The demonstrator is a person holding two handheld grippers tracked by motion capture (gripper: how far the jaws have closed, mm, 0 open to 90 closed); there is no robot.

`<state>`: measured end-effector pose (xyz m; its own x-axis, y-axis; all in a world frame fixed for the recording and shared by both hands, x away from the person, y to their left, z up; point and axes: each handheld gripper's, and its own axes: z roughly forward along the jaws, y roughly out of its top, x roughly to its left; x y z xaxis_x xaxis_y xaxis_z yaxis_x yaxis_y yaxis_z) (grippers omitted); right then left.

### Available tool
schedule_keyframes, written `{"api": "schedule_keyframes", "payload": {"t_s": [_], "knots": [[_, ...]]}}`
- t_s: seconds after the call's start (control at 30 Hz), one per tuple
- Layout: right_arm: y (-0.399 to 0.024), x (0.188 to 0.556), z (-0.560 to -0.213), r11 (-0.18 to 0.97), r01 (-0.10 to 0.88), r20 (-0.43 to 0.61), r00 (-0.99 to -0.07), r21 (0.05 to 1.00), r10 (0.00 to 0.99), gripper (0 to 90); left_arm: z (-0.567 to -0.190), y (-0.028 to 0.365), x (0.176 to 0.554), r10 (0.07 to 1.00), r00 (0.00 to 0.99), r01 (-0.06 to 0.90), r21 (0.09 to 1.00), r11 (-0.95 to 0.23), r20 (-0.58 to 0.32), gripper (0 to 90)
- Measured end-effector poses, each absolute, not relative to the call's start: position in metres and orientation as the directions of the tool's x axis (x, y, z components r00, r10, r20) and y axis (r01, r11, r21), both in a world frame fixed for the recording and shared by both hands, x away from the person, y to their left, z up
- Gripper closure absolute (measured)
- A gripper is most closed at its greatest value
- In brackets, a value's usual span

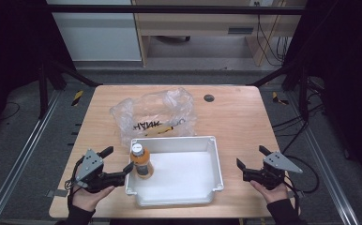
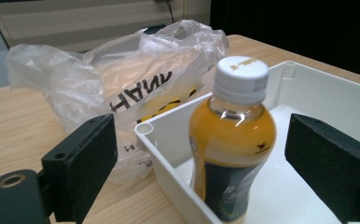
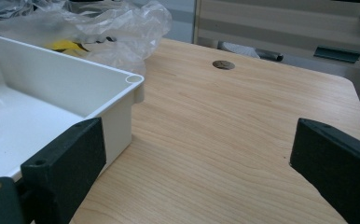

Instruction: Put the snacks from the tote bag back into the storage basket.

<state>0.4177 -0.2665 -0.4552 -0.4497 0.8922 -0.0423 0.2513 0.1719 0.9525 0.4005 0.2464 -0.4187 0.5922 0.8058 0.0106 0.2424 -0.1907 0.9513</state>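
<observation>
Now we had the bottle (image 1: 141,161) of orange drink standing upright inside the white tray (image 1: 202,140), tucked into its left side close to the near-left corner, white cap up. Our left tool (image 1: 120,159) sat just beside it at the tray's left wall, jaws spread wide and released: in the left gripper view the bottle (image 2: 231,140) stood between the two black pads with a clear gap on either side, one pad outside the tray (image 2: 308,88) over the desk (image 2: 19,130) and the other over the tray's floor. Our right tool (image 1: 250,156) rested on the desk (image 1: 245,112) just right of the tray, also released, its jaws apart with nothing but bare wood between them. Beyond the tray's far-left corner lay a crumpled clear plastic bag (image 1: 155,115) with black lettering and something yellow inside, touching the tray's far rim. A small round grommet (image 1: 209,98) sat in the desk farther off, to the right of the bag.
</observation>
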Motion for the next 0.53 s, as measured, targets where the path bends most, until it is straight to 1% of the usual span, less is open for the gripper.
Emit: {"api": "schedule_keyframes", "payload": {"t_s": [0.17, 0.3, 0.53], "knots": [[-0.268, 0.419, -0.456, 0.17, 0.254, -0.04, -0.449, 0.952, 0.893, 3.6, -0.427, 0.255, 0.404, 0.811, 0.585, 0.263, 0.946, -0.189, -0.001, 9.0], [-0.269, 0.42, -0.457, 0.169, 0.26, -0.038, -0.444, 0.951, 0.895, 3.6, -0.435, 0.263, 0.407, 0.818, 0.575, 0.277, 0.938, -0.207, 0.011, 9.7], [-0.269, 0.421, -0.457, 0.166, 0.268, -0.03, -0.447, 0.949, 0.894, 3.7, -0.448, 0.276, 0.413, 0.839, 0.544, 0.304, 0.931, -0.202, 0.004, 11.1]]}}
